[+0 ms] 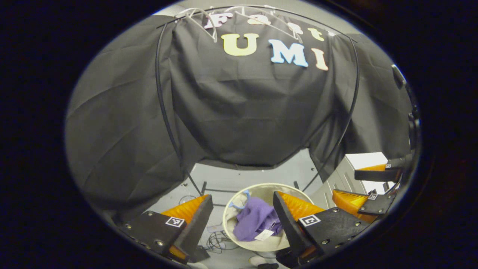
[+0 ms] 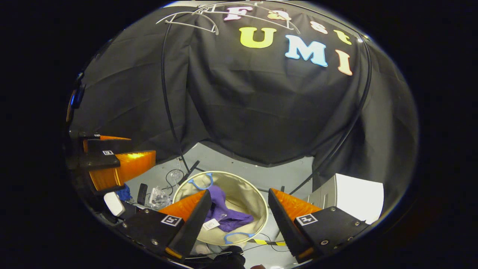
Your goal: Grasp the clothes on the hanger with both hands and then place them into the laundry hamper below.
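A purple garment [image 1: 255, 220] [image 2: 224, 213] with a white tag lies crumpled inside the round cream laundry hamper [image 1: 261, 185] [image 2: 239, 175] on the floor. My left gripper [image 1: 242, 195] hovers above the hamper, open, with nothing between its fingers. My right gripper [image 2: 239, 190] also hangs over the hamper, open and holding nothing. Each gripper appears at the edge of the other's view, the right gripper [image 1: 344, 183] at the far right and the left gripper [image 2: 142, 146] at the far left. Bare white hangers [image 1: 201, 18] [image 2: 194, 16] hang on the rail high above.
Thin black rack poles [image 1: 164, 112] [image 2: 166, 104] arch down on both sides of the hamper. A white cabinet [image 1: 364, 160] [image 2: 358, 198] stands to the right. Cables [image 1: 218, 239] and small clutter [image 2: 157, 194] lie on the grey floor left of the hamper.
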